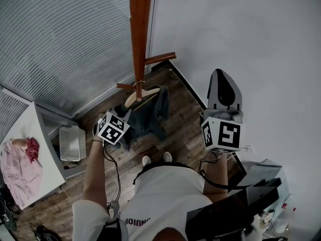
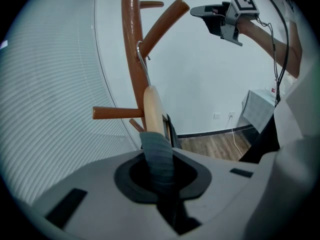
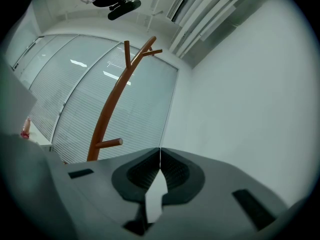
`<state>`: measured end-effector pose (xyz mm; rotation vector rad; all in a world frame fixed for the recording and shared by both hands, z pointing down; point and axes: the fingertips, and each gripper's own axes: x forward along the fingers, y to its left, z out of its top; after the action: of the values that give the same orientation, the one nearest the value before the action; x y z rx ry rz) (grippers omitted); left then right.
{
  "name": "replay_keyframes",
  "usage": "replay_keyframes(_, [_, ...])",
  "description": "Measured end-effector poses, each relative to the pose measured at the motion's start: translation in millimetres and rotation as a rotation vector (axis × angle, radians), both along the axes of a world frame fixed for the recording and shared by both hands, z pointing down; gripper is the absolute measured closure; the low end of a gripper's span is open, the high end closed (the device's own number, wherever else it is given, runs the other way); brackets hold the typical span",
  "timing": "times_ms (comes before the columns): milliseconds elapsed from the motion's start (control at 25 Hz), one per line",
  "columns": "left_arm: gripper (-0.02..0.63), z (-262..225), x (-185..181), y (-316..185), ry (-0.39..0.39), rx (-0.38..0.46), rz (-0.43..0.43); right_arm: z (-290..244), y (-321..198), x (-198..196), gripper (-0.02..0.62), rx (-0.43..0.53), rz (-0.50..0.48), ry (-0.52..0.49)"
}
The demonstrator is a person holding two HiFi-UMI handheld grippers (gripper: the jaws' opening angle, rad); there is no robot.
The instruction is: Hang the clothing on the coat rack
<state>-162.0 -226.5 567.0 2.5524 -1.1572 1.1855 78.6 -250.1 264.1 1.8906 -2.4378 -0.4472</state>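
- We are looking steeply down in the head view: the coat rack (image 1: pixel 140 34) stands at 12 o'clock, a red-brown wooden pole with short pegs, in the corner between window blinds (image 1: pixel 65 34) at 10 o'clock and a white wall (image 1: pixel 251 34) at 2 o'clock.
- The clothing (image 1: pixel 149 115), a dark grey garment, hangs on a pale wooden hanger (image 1: pixel 141 95) just below the rack's lower pegs, over the wood floor (image 1: pixel 180 119).
- In the left gripper view the hanger's metal hook (image 2: pixel 143 61) sits in the fork where an upward branch leaves the pole, so the hanger rests on the rack.
- Our left gripper (image 1: pixel 124 119), at 9 o'clock of the garment, points downward at it. Its jaws pinch the cloth-covered end of the hanger: a grey fold fills the gap between them, with the bare wood rising out at 12 o'clock.
- Our right gripper (image 1: pixel 221 75) is held up at 3 o'clock, well apart from the rack and the garment, aimed at the wall. Its jaws are pressed together at the tips with nothing between them.
- At 8 o'clock a white table (image 1: pixel 42 149) carries a pink cloth (image 1: pixel 16 169) and a red cloth (image 1: pixel 32 147); a white basket (image 1: pixel 73 143) stands just beside it.
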Motion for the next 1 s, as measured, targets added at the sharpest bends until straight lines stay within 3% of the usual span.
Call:
replay_keyframes(440, [0.54, 0, -4, -7, 0.044, -0.001, -0.013, 2, -7, -5, 0.574, -0.013, -0.006, -0.009])
replay_keyframes(640, [0.474, -19, -11, -11, 0.074, 0.083, -0.039, 4, -7, -13, 0.574, -0.018, -0.026, -0.005])
replay_keyframes(1000, [0.474, -72, -16, -11, 0.142, 0.22, -0.077, 6, -3, -29, 0.574, -0.018, -0.072, -0.012])
